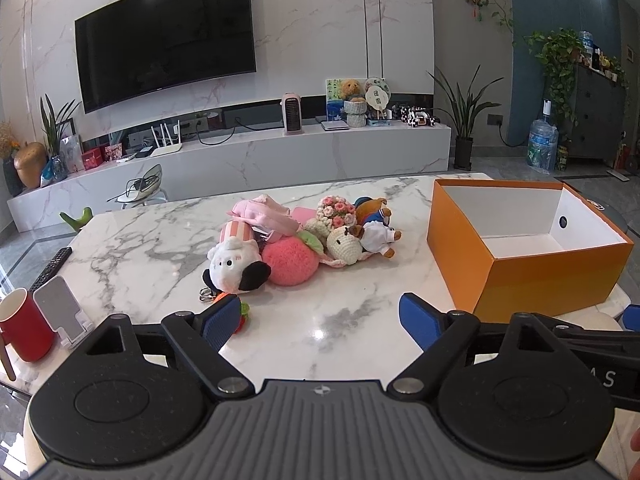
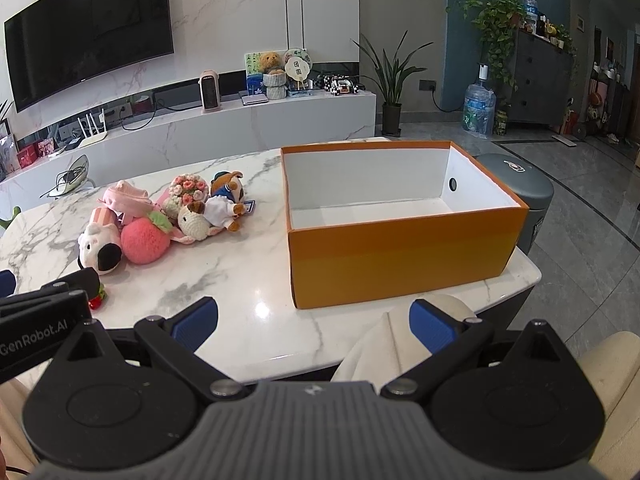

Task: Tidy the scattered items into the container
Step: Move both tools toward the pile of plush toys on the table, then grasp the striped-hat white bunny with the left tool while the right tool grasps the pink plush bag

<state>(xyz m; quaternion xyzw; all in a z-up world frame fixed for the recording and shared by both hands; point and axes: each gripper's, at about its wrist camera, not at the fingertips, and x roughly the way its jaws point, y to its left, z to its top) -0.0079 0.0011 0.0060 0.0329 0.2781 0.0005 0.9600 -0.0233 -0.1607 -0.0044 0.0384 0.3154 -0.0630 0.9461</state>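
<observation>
Marble table (image 1: 160,248) — orange box (image 2: 400,256), white interior bare

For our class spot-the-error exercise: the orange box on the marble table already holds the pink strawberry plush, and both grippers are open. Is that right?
Not quite. The orange box is empty; the right wrist view shows the pink strawberry plush lying on the marble table among the other toys. Both grippers, left and right, are open.

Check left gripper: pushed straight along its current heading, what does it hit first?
Probably the bare marble tabletop, short of the toy pile. The left gripper is open, angled downward, nothing between its fingers. Depth is uncertain.
</observation>
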